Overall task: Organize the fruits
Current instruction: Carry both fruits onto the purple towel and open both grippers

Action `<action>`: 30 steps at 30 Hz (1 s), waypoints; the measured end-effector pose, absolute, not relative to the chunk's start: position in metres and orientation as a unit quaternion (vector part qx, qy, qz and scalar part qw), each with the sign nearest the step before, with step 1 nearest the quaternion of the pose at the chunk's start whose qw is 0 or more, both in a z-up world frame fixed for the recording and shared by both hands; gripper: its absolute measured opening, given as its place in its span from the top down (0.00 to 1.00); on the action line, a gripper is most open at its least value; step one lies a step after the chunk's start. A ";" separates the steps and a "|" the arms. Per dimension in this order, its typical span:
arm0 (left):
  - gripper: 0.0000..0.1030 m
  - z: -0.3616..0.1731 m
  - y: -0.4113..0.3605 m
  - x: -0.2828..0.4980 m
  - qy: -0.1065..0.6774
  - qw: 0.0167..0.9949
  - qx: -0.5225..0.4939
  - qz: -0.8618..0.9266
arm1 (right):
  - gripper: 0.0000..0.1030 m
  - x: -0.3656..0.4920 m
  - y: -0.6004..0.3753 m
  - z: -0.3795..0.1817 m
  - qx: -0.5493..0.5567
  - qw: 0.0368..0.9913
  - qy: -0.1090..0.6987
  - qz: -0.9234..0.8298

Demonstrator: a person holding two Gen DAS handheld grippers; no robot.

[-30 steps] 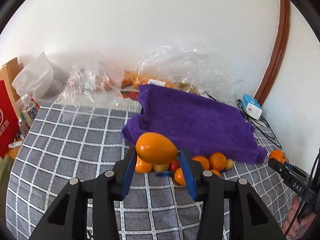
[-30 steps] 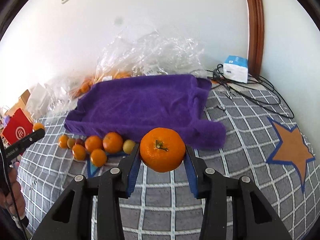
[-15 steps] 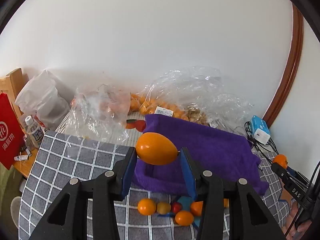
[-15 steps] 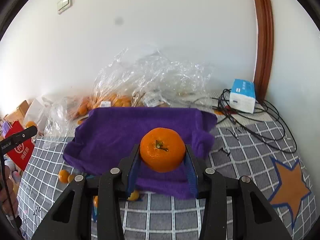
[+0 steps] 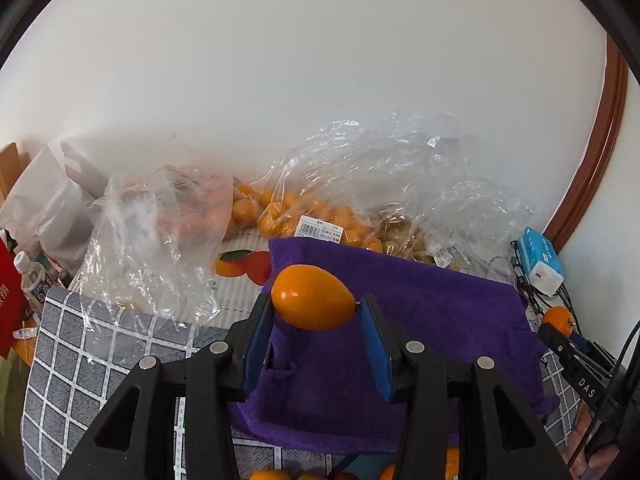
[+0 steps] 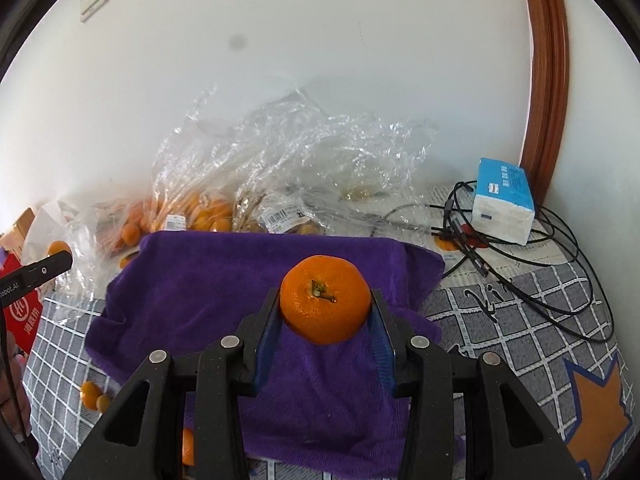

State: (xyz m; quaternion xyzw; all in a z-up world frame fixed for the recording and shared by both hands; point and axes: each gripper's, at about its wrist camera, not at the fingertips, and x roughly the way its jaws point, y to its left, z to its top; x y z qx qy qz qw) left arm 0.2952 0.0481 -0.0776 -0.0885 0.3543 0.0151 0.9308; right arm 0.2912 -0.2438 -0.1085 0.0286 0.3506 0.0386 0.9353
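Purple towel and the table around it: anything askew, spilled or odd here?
The purple towel lies rumpled and skewed. Loose small fruits sit scattered on the checked tablecloth by its near edge. Tangled black cables sprawl beside the tissue pack. Nothing looks damaged.

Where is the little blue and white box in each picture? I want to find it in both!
Left wrist view: the blue and white box sits at the far right edge, just past the purple towel's right corner, among black cables.
Right wrist view: the same box sits upper right, on the cables by the brown door frame.
Shared landmark: the purple towel, spread under both grippers.
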 end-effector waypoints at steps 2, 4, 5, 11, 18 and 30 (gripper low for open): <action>0.59 -0.087 0.044 0.306 0.363 0.927 -0.088 0.013 | 0.59 0.301 -0.244 -0.117 0.029 0.932 0.359 0.038; 0.59 -0.096 0.041 0.314 0.371 0.924 -0.088 0.010 | 0.59 0.309 -0.243 -0.125 0.027 0.929 0.368 0.037; 0.59 -0.101 0.039 0.319 0.375 0.923 -0.087 0.011 | 0.59 0.312 -0.242 -0.129 0.024 0.927 0.372 0.037; 0.59 -0.136 0.032 0.340 0.409 0.909 -0.076 0.006 | 0.59 0.328 -0.237 -0.155 0.003 0.918 0.394 0.030; 0.59 -0.161 0.030 0.350 0.439 0.895 -0.082 -0.010 | 0.59 0.336 -0.234 -0.174 -0.023 0.910 0.413 0.020; 0.59 -0.170 0.016 0.354 0.469 0.882 -0.046 -0.002 | 0.59 0.340 -0.230 -0.185 -0.036 0.903 0.429 0.015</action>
